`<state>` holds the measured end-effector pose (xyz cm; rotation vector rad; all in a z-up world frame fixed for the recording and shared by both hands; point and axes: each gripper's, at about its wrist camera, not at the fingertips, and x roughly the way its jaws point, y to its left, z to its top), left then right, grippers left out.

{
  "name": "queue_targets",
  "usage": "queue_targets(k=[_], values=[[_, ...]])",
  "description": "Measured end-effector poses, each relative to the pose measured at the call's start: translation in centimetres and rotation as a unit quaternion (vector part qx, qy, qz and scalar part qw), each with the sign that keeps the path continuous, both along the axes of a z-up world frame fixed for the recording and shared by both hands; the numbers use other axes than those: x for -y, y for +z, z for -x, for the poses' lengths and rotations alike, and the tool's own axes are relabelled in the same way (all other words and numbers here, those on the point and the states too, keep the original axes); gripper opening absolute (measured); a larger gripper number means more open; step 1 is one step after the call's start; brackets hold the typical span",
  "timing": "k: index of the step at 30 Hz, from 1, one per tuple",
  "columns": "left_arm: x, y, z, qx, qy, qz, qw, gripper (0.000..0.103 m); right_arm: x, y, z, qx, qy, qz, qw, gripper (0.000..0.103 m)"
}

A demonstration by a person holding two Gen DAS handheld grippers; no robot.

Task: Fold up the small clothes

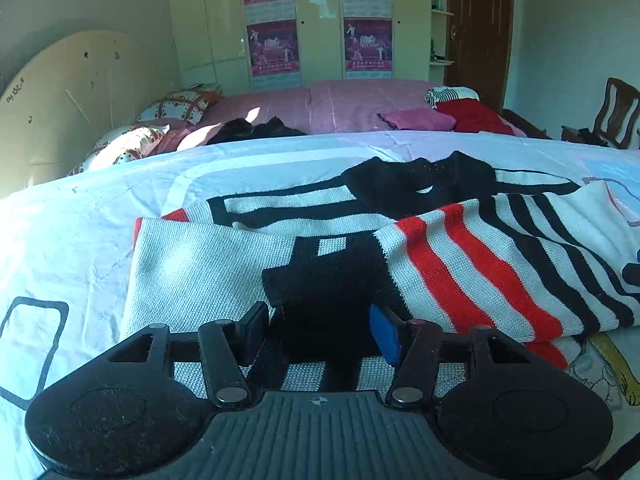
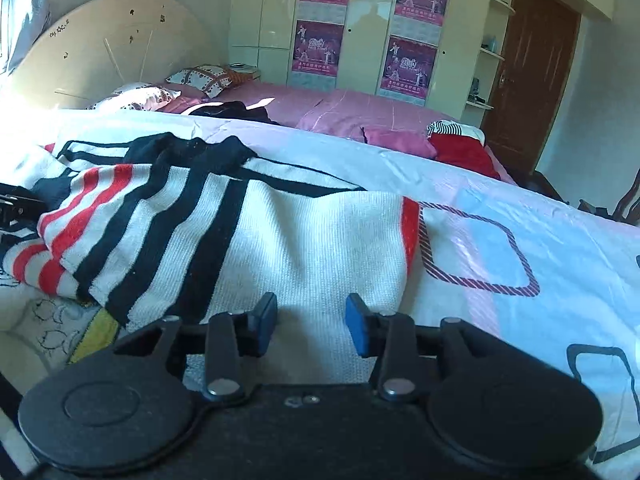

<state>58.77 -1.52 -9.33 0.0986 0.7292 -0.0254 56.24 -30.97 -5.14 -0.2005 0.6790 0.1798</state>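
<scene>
A knit sweater (image 1: 224, 264) in white with black and red stripes lies on the bed sheet (image 1: 72, 224), its sleeves folded in over the body. My left gripper (image 1: 320, 332) is open, its jaws low over the sweater's near hem on a black patch. In the right wrist view the sweater (image 2: 304, 248) shows with a folded striped sleeve (image 2: 120, 216) at the left. My right gripper (image 2: 312, 324) is open, its jaws over the white near edge of the sweater. Neither gripper holds anything.
A pink quilt (image 1: 340, 108) lies across the far bed with a pink cloth (image 1: 416, 119), a red garment (image 1: 472, 118) and a dark garment (image 1: 256, 130). Pillows (image 1: 180, 106) lie by the headboard (image 1: 68, 92). A wardrobe (image 1: 320, 20), a door (image 1: 480, 28) and a chair (image 1: 612, 114) stand behind.
</scene>
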Motion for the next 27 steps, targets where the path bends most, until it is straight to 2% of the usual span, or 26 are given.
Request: queue_targets(k=[2,4,7,9,10,12,14,15,16,17,18,19,23,25,27], values=[[-0.1,-0.1,0.5,0.004,-0.009,0.001,1.0000,0.056,-0.1,0.4,1.0,0.014,0.001,0.000,1.000,0.037],[-0.9,-0.2,1.0,0.009,-0.003,0.021,0.9997,0.056,-0.1,0.2,1.8,0.014,-0.005,0.000,1.000,0.037],[-2.1,0.2,2.1,0.015,0.014,0.065,0.9976,0.056,0.2,0.3,3.4,0.040,-0.012,-0.020,0.999,0.038],[-3.2,-0.1,2.3,0.005,0.030,0.110,0.9934,0.056,0.4,0.4,3.7,0.052,-0.021,-0.031,0.998,0.039],[-3.9,-0.3,2.2,-0.002,0.038,0.137,0.9898,0.056,0.4,0.4,3.7,0.054,-0.023,-0.034,0.998,0.039],[-5.4,-1.1,1.6,-0.010,0.053,0.212,0.9758,0.056,0.2,0.3,3.5,0.053,-0.021,-0.036,0.998,0.040],[-6.2,-1.7,0.7,-0.021,0.060,0.269,0.9612,0.056,0.2,0.3,3.5,0.056,-0.022,-0.034,0.998,0.041],[-6.4,-1.9,0.3,-0.026,0.061,0.282,0.9570,0.056,0.3,0.2,3.5,0.053,-0.025,-0.037,0.998,0.041],[-6.3,-1.9,-0.1,-0.029,0.062,0.286,0.9557,0.055,0.6,0.2,3.6,0.051,-0.031,-0.040,0.997,0.041],[-6.2,-2.0,-0.2,-0.029,0.061,0.286,0.9558,0.023,0.9,0.1,3.6,0.047,-0.035,-0.041,0.997,0.041],[-6.0,-2.3,-0.4,-0.037,0.055,0.290,0.9548,0.006,1.1,-0.1,3.5,0.041,-0.037,-0.041,0.998,0.041],[-5.9,-2.5,-0.2,-0.036,0.059,0.295,0.9529,0.004,1.3,-0.2,3.3,0.033,-0.039,-0.040,0.998,0.040],[-5.5,-1.7,1.6,0.001,0.045,0.272,0.9614,0.004,2.2,-0.5,3.2,0.025,-0.037,-0.046,0.998,0.039],[-5.0,-2.2,1.6,-0.011,0.039,0.242,0.9695,0.004,2.4,-1.1,3.0,0.017,-0.035,-0.041,0.998,0.039],[-5.1,-2.4,1.6,-0.014,0.037,0.239,0.9702,0.004,2.7,-1.6,2.7,0.007,-0.038,-0.049,0.998,0.040]])
